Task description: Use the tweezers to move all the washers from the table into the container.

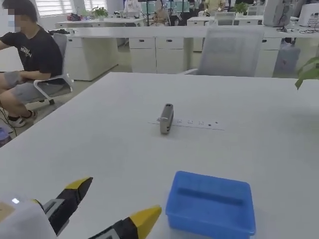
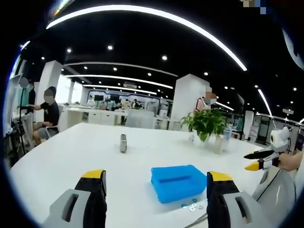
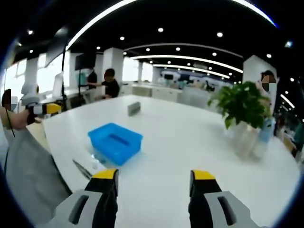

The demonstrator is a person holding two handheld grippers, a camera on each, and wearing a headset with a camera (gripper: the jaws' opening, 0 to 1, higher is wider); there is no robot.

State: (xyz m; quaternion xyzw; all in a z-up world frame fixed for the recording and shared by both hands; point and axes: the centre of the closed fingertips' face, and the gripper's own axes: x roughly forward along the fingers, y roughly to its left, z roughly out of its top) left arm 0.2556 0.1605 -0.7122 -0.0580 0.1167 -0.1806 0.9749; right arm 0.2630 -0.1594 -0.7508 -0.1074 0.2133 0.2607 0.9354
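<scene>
Washers (image 2: 192,206) lie just outside the blue container (image 2: 178,181); left hand-held gripper (image 2: 156,176) and right hand-held gripper (image 3: 156,175) spread.

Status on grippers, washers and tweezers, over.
Both open, empty: left gripper, right gripper. On white table: small metal washers beside blue plastic container. Nearby, slim metal tweezers, untouched. Nothing blocking.

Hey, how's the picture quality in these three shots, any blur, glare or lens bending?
Head view: even, soft light, no hard shadows, blue container slightly blurred. Left gripper view: fisheye bends the ceiling light strip into an arc; washers tiny but distinct. Right gripper view: softer focus, tweezers and potted plant smeared.
</scene>
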